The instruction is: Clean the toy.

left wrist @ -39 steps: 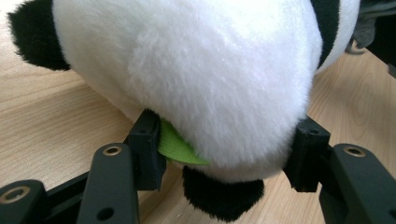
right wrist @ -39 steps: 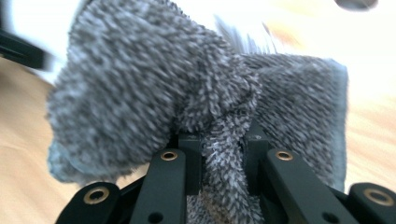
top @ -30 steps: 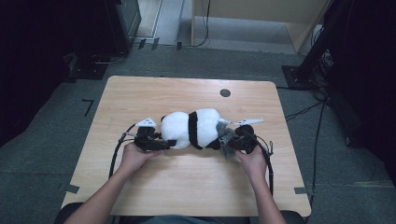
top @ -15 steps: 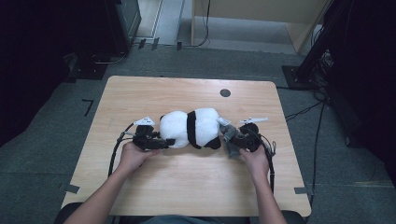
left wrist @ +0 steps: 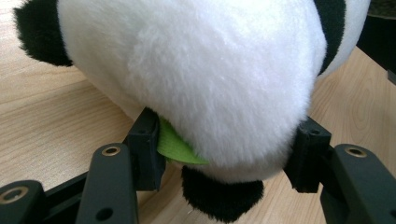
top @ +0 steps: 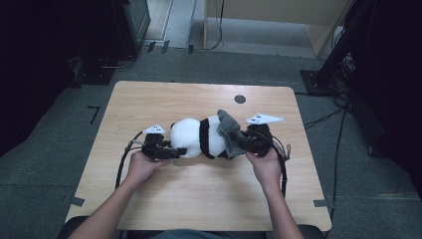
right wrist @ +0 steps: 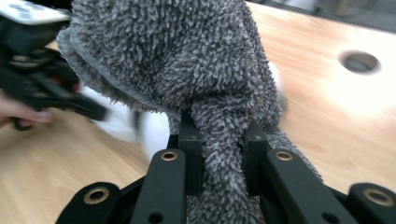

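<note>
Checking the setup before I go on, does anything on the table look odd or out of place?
Nothing looks spilled or damaged. The plush panda lies on its side on the table, its white end clamped in the left tongs, while the right tongs pinch a grey fuzzy cloth at its other end.

There is one desk (top: pixel 164 199). On it lies one toy panda (top: pixel 191 137), near the middle. There is one grey fuzzy cloth (top: pixel 229 130), at the panda's right end. One green tag (left wrist: pixel 175 147) sticks out under the panda. There are two grippers, the left gripper (top: pixel 171 153) and the right gripper (top: pixel 241 142). One round hole (top: pixel 240 99) sits near the desk's far edge.
</note>
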Motion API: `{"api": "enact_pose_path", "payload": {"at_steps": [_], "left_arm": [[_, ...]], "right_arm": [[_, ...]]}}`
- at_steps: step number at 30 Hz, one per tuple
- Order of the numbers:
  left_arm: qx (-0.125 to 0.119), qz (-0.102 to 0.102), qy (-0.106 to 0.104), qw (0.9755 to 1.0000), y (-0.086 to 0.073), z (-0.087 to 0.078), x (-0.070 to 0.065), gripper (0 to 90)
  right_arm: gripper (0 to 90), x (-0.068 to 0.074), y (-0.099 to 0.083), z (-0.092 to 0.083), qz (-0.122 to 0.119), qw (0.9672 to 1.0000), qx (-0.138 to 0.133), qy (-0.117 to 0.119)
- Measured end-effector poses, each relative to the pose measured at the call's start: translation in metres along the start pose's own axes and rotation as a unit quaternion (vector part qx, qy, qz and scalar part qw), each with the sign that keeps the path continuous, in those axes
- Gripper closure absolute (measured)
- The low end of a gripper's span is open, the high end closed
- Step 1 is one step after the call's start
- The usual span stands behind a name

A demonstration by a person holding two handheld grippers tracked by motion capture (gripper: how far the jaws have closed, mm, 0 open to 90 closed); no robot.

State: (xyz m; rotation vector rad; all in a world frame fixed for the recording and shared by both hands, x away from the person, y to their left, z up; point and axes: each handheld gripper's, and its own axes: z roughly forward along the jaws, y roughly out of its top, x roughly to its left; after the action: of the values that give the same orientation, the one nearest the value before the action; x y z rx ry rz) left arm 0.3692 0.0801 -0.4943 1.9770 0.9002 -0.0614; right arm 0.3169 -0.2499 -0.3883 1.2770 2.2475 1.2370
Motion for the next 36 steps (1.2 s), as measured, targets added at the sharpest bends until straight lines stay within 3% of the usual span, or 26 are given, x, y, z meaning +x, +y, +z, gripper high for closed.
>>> {"api": "enact_pose_path", "payload": {"at_steps": [4,9,14,17,23,27,36], "left_arm": [[0.000,0.001,0.000,1.0000,0.000,0.000,0.000,41.8],[0.002,-0.001,-0.002,1.0000,0.000,0.000,0.000,41.9],[0.003,-0.002,0.000,1.0000,0.000,0.000,0.000,42.1],[0.007,0.001,0.002,1.0000,-0.001,0.000,0.000,42.3],[0.009,0.004,0.003,0.9999,0.000,0.000,-0.001,42.8],[0.012,0.012,0.009,0.9998,0.001,0.000,-0.002,43.3],[0.014,0.016,0.009,0.9997,0.000,0.000,-0.002,43.6]], "right_arm": [[77.3,0.025,0.012,0.024,-0.042,0.9986,0.027,0.020],[77.3,0.043,0.012,0.057,-0.079,0.9946,0.064,0.024],[77.7,0.061,-0.001,0.080,-0.119,0.9868,0.104,0.036],[78.3,0.065,-0.014,0.087,-0.148,0.9823,0.109,0.035],[79.0,0.053,-0.039,0.087,-0.143,0.9781,0.144,0.046],[78.8,0.041,-0.053,0.084,-0.129,0.9748,0.178,0.037],[78.4,0.021,-0.060,0.074,-0.100,0.9734,0.203,0.035]]}}
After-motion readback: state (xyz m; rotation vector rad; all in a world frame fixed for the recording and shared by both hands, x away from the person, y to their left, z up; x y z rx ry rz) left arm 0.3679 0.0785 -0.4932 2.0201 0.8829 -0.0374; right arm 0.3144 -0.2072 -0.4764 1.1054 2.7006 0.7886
